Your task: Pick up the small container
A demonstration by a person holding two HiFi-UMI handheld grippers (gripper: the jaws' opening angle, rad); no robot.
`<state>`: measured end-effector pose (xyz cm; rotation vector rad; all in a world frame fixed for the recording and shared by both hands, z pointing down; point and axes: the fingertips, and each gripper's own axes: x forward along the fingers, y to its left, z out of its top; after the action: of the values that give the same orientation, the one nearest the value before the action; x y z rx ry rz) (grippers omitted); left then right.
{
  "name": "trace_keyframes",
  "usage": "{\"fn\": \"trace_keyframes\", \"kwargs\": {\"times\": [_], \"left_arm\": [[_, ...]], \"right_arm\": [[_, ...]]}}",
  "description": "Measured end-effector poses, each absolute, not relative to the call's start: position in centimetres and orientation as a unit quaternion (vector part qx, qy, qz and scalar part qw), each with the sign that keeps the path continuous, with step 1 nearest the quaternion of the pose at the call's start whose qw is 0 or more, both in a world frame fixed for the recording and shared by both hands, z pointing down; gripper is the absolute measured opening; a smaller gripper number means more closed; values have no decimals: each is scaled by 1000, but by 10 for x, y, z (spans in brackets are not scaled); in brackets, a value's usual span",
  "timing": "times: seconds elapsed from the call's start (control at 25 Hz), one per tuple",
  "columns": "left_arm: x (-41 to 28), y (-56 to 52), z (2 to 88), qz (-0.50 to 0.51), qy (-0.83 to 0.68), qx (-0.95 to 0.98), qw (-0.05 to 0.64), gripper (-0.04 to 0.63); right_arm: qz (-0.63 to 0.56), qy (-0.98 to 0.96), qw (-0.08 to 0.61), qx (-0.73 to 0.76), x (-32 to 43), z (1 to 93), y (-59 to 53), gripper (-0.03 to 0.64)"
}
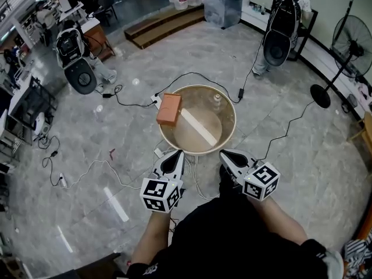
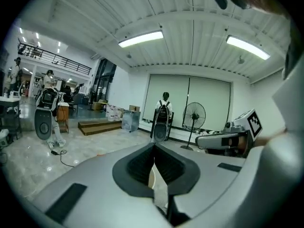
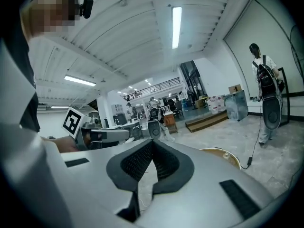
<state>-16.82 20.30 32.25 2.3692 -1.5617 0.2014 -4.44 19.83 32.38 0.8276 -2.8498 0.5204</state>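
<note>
The small container (image 1: 217, 99) stands upright on the round table (image 1: 234, 124), at about 1 o'clock from the table's middle, near the far rim and apart from the other things on the top. In the head view it is a tiny, pale, see-through-looking piece with a rounded cap, too small to tell more. In the right gripper view it shows as a small light knob by the table's tan rim, off at 4 o'clock from that gripper's jaws. An orange-brown block (image 1: 168, 109) sits at the table's edge at 10 o'clock, and a white strip (image 1: 198, 127) runs aslant from just beside the block toward 5 o'clock. The left gripper (image 1: 176, 153) is at 7 o'clock and the right gripper (image 1: 225, 153) at 5 o'clock, their tips at the near rim and both pointing toward 12. Each one's jaws are closed, the dark ribbed pads meeting at the tips with nothing between them, and both are well apart from the container
</note>
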Motion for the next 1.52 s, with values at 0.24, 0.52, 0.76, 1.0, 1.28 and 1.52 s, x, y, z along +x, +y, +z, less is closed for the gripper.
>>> {"fn": "trace_keyframes", "kwargs": {"times": [0.24,0.52,0.76,1.0,1.28,1.52], "left_arm": [[-151,106,328,80,-551,817,147,14],[-113,-35,347,102,-564,801,173,14],[-89,-113,341,122,-571,797,154,14],[-82,-154,342,120,-565,799,167,14],[-66,-195,350,136,-521,827,162,14],[-80,-212,347,132,-498,843,152,14]], "right_arm": [[181,-946,61,262,-25,334,100,14],[196,-942,74,261,31,347,-52,14],[197,-948,104,227,41,366,-130,14],[194,-950,92,226,44,358,-159,14],[218,-929,96,284,68,378,-194,14],[221,-924,99,295,39,379,-200,14]]}}
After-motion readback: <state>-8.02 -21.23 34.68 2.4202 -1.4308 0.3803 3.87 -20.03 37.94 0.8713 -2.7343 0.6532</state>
